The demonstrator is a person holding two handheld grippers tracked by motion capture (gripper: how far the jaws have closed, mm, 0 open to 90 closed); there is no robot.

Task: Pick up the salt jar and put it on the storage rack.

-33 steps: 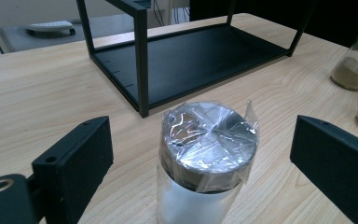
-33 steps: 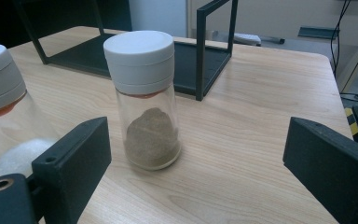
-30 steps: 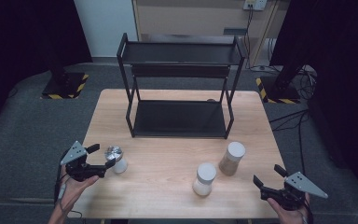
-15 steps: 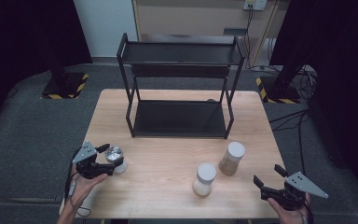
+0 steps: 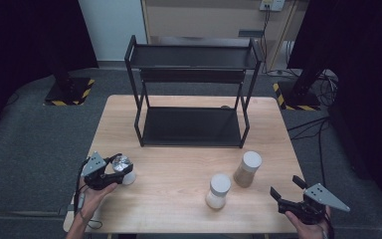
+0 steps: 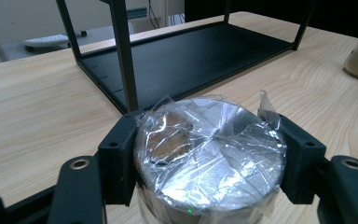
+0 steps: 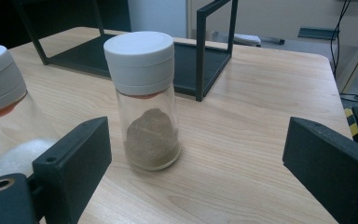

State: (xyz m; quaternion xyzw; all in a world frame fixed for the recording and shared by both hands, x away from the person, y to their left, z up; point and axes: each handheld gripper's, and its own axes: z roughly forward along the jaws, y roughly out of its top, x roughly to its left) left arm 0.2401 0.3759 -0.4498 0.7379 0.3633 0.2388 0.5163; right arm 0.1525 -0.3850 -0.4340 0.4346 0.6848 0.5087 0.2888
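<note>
Since a second ago the left gripper has sunk and just closed its jaws, now clamped on the foil-topped jar at the table's seven o'clock corner, while at five o'clock the right gripper stays put, jaws apart and empty.
</note>
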